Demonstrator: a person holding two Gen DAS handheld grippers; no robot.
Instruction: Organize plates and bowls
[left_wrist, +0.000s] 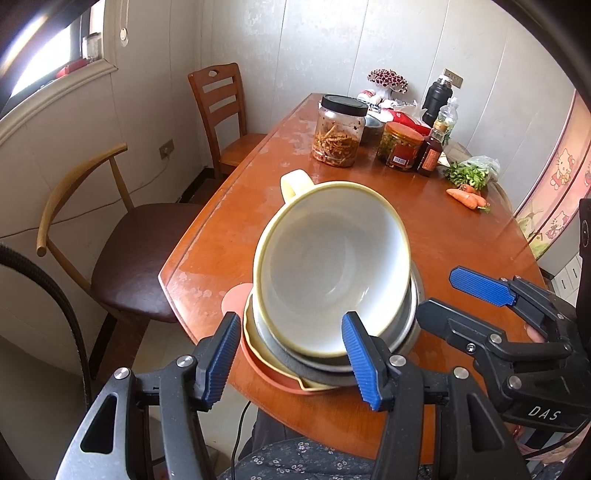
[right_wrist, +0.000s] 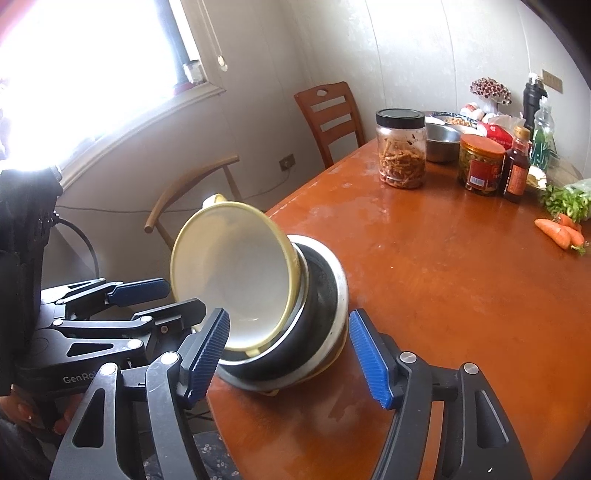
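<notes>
A: Where does the yellow-rimmed bowl (left_wrist: 332, 266) sit?

B: On top of a stack at the near edge of the tabletop (left_wrist: 424, 229); it is tilted, white inside, with a pale yellow handle (left_wrist: 293, 182) on its far side; under it lies a metal bowl (right_wrist: 325, 295) with a dark inside, then a pale yellow dish (left_wrist: 255, 341), then a terracotta plate (left_wrist: 266, 365) at the bottom, jutting a little over the table edge.

A: And the claws?

B: The left claw (left_wrist: 291, 360) stands open at the near side of the stack; its right blue pad (left_wrist: 360, 360) shows in front of the tilted bowl's near rim, though whether it touches I cannot tell; the other pad hangs beyond the table edge. The right claw (right_wrist: 290, 356) is open too, its pads on either side of the stack's near part and pressing on nothing; from the left wrist view it shows to the right of the stack, apart from it.

A: What else is on the tabletop?

B: Well apart, toward the far end: a clear jar with a black lid (left_wrist: 338, 131); a jar with an orange lid (left_wrist: 400, 146); a dark sauce bottle (left_wrist: 430, 153); a steel bowl (right_wrist: 441, 142); greens (left_wrist: 469, 173) with carrots (left_wrist: 465, 195) just beside them; a black flask (left_wrist: 437, 98) near the wall.

A: Around it?

B: Two chairs on the left; a slatted wooden chair (left_wrist: 218, 107) farther off and a curved-back chair (left_wrist: 122, 251) with a dark seat nearer; a bright window (right_wrist: 92, 74) above them.
</notes>
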